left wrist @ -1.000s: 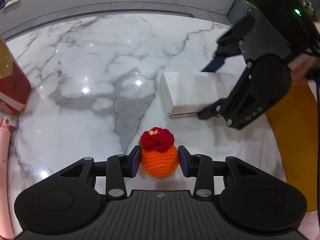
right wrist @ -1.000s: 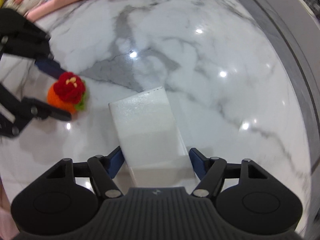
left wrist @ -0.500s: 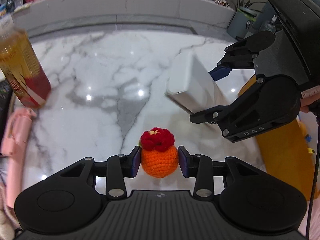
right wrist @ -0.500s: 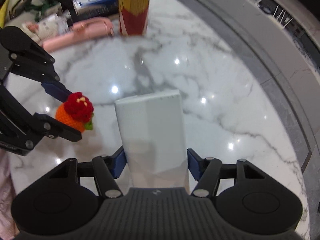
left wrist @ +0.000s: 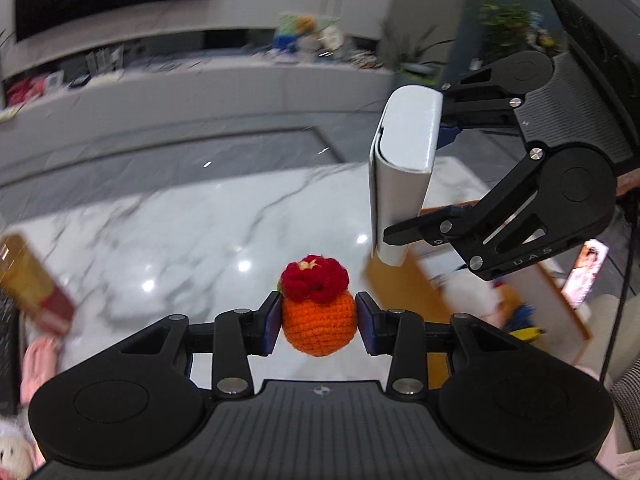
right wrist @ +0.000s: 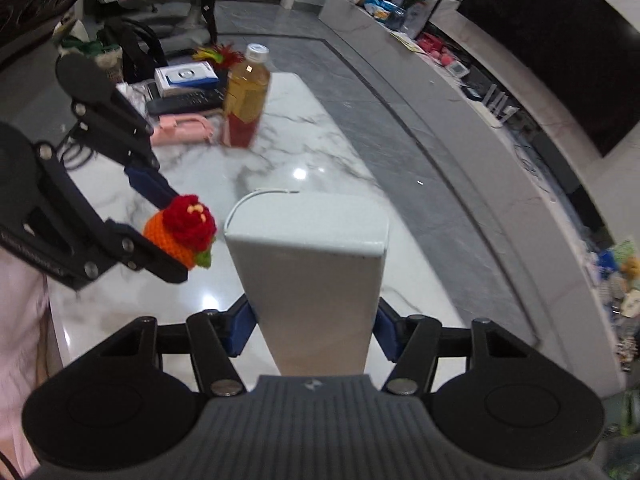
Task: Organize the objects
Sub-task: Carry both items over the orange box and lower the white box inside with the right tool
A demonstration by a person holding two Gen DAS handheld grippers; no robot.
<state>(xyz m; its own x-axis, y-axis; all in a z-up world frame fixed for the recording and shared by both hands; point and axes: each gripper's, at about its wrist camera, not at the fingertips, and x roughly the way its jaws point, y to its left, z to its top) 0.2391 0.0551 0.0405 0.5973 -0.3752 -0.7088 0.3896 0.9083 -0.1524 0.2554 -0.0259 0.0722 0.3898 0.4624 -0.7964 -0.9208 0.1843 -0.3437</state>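
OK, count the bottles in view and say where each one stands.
1. The bottle stands upright on the marble table at its far end, beside a pink case. The clutter behind may hide others.

In the left wrist view the bottle (left wrist: 30, 276) is smeared by motion blur and cut by the left edge, its cap out of sight. The shelf clutter (left wrist: 308, 36) is too blurred to name. In the right wrist view the white box (right wrist: 316, 280) hides its own lower end behind the gripper body.
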